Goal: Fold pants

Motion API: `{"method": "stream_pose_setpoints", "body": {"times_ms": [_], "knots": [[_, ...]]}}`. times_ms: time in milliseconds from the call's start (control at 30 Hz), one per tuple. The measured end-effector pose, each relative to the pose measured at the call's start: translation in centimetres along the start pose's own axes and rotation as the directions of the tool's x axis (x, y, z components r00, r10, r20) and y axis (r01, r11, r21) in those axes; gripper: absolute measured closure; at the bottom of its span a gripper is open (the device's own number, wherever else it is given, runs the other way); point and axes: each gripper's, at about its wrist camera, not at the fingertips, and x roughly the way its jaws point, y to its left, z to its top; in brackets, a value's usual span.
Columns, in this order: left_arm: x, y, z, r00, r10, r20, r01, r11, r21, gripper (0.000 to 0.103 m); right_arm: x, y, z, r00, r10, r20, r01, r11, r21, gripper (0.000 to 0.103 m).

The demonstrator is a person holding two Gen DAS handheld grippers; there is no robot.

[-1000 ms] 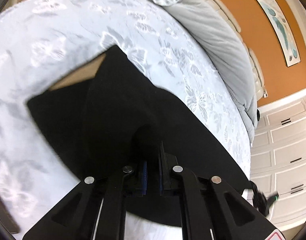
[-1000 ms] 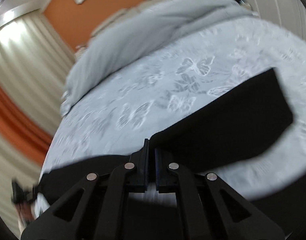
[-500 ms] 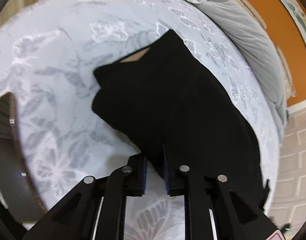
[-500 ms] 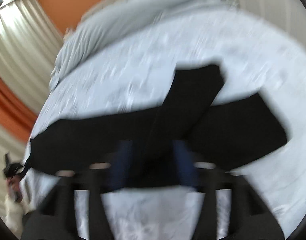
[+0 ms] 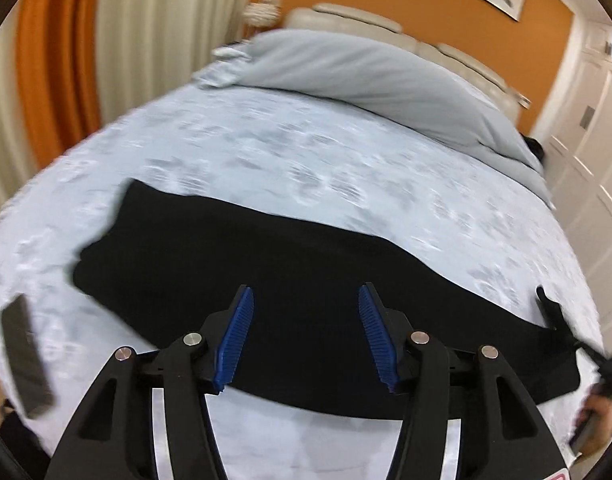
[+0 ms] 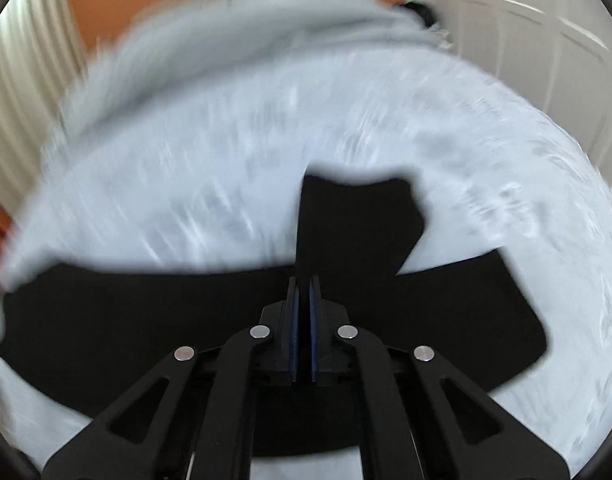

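Black pants (image 5: 306, 280) lie folded lengthwise in a long band across a pale blue butterfly-print bedspread (image 5: 306, 152). My left gripper (image 5: 303, 300) is open and empty, its blue pads just above the middle of the band. In the right wrist view the pants (image 6: 105, 312) stretch left to right, and one part (image 6: 354, 224) rises up from the band. My right gripper (image 6: 303, 284) is shut on that raised fabric. The view is blurred by motion.
A grey duvet (image 5: 386, 76) is bunched at the head of the bed against a cream headboard. A dark flat object (image 5: 23, 356) lies on the bed at the left edge. Orange and white curtains (image 5: 85, 60) hang at the left, and white cabinets (image 5: 594, 140) stand at the right.
My left gripper has opened and let go of the pants, and has swung to face the headboard. My right gripper, open half a second ago, has shut on the fabric again.
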Motion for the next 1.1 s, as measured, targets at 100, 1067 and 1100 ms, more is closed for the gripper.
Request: {"method": "stream_pose_setpoints", "body": {"times_ms": [100, 1067, 1100], "knots": [[2.3, -1.1, -1.7, 1.000, -0.008, -0.017, 0.009, 1.000, 0.013, 0.050, -3.7, -3.7, -1.8, 0.996, 0.092, 0.004, -0.092, 0.992, 0.090, 0.094], [3.9, 1.1, -1.6, 0.993, 0.116, -0.005, -0.116, 0.992, -0.044, 0.039, 0.6, -14.7, -2.0, 1.000, -0.026, 0.003, 0.023, 0.920, 0.391, 0.097], [4.1, 1.1, -1.6, 0.993, 0.118, -0.013, -0.119, 0.992, -0.046, 0.039, 2.7, -16.4, -3.6, 0.996, -0.021, -0.092, 0.059, 0.899, 0.435, 0.099]]}}
